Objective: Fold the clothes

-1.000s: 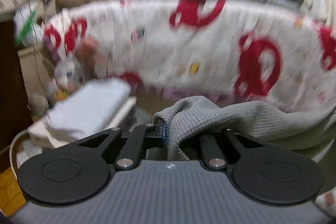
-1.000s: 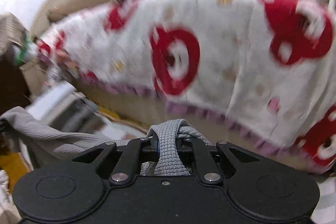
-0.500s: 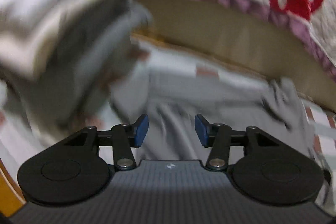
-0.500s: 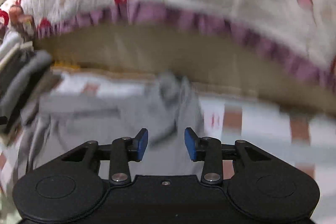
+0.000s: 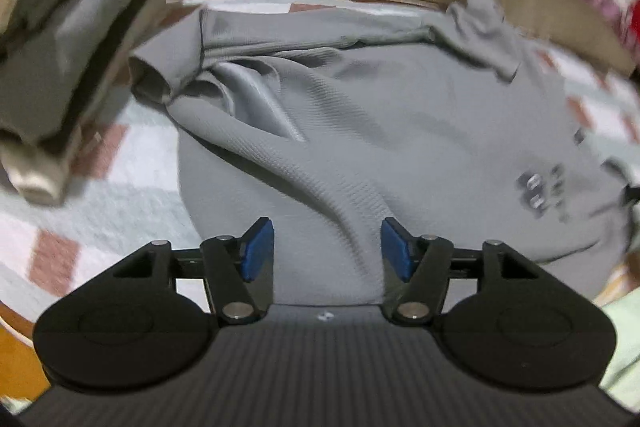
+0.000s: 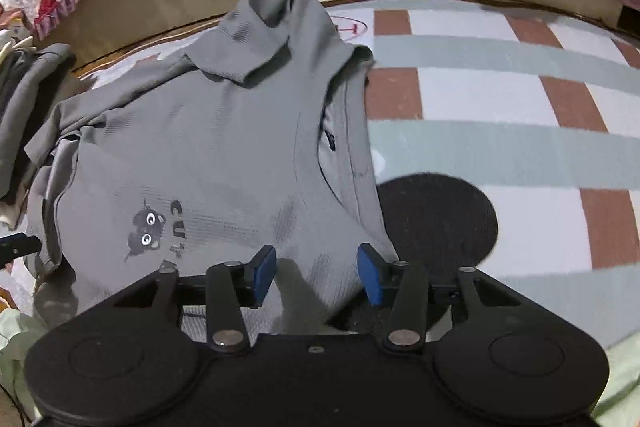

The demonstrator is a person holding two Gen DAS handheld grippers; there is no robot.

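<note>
The grey waffle-knit T-shirt (image 6: 224, 155) with a small cartoon print lies rumpled on the checked pale-green and brown bedspread (image 6: 500, 107), spread out, I judge, so I can flatten it before folding. My left gripper (image 5: 327, 249) and right gripper (image 6: 317, 271) both hover over its near edge, fingers spread wide, grasping nothing. A stack of folded clothes (image 5: 60, 39) sits at the far left.

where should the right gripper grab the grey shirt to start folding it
Take the grey shirt by its right edge, at the collar and shoulder near the open right gripper. That edge lies flat on the checked mat, so come in low from the right. The far sleeve is bunched up.
</note>
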